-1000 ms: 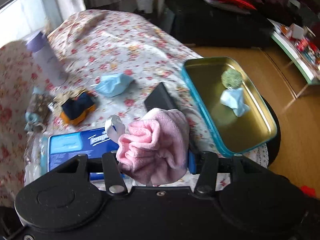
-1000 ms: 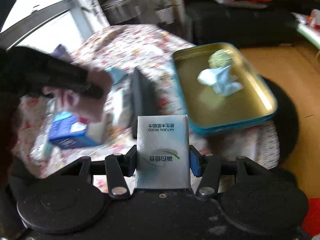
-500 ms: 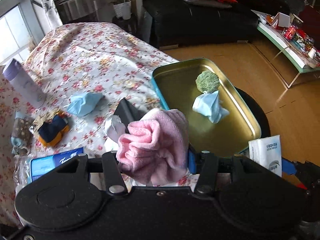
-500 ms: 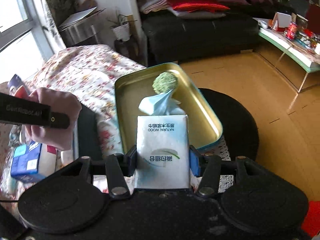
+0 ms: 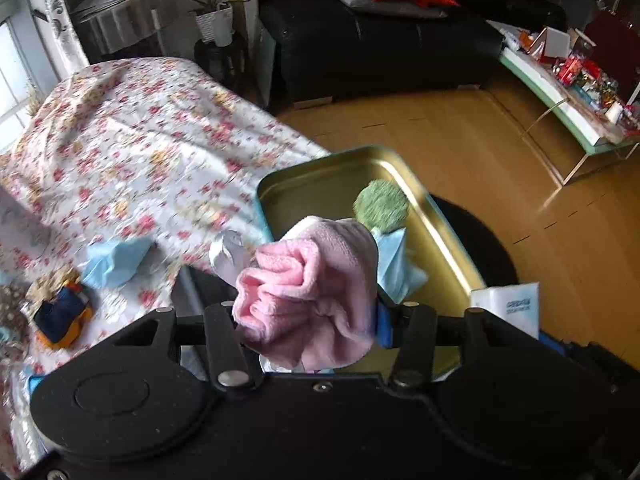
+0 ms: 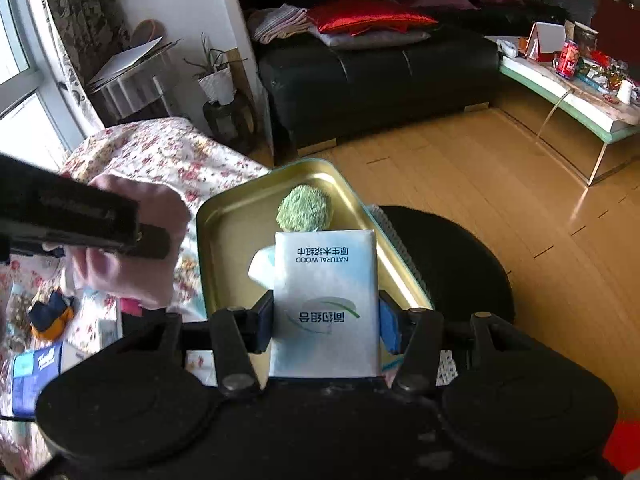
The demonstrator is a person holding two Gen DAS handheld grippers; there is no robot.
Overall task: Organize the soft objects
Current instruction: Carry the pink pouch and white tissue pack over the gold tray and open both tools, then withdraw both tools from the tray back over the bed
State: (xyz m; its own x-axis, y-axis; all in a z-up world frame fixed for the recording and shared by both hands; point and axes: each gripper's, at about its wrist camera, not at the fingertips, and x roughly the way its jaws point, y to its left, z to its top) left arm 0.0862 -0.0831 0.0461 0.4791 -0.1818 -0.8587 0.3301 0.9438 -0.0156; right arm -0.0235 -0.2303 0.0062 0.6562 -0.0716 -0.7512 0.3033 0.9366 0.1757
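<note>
My left gripper (image 5: 308,316) is shut on a bunched pink cloth (image 5: 308,288) and holds it over the near left corner of a gold metal tray (image 5: 320,184) with a teal rim. My right gripper (image 6: 326,320) is shut on a white tissue pack (image 6: 326,300) held over the tray's (image 6: 232,232) near end. In the tray lie a green fuzzy ball (image 5: 380,208) and a crumpled light-blue cloth (image 5: 396,268). The ball (image 6: 306,208) also shows in the right wrist view. The tissue pack (image 5: 508,308) shows at the right in the left wrist view.
The floral tablecloth (image 5: 140,152) holds another light-blue cloth (image 5: 116,260), a navy and orange soft item (image 5: 60,316), and a blue tissue pack (image 6: 34,372). A black round stool (image 6: 448,264) lies under the tray. A black sofa (image 6: 380,76) and wooden floor (image 6: 480,168) lie beyond.
Both grippers have moved right and forward toward the tray with their loads. The tray now lies directly under both.
</note>
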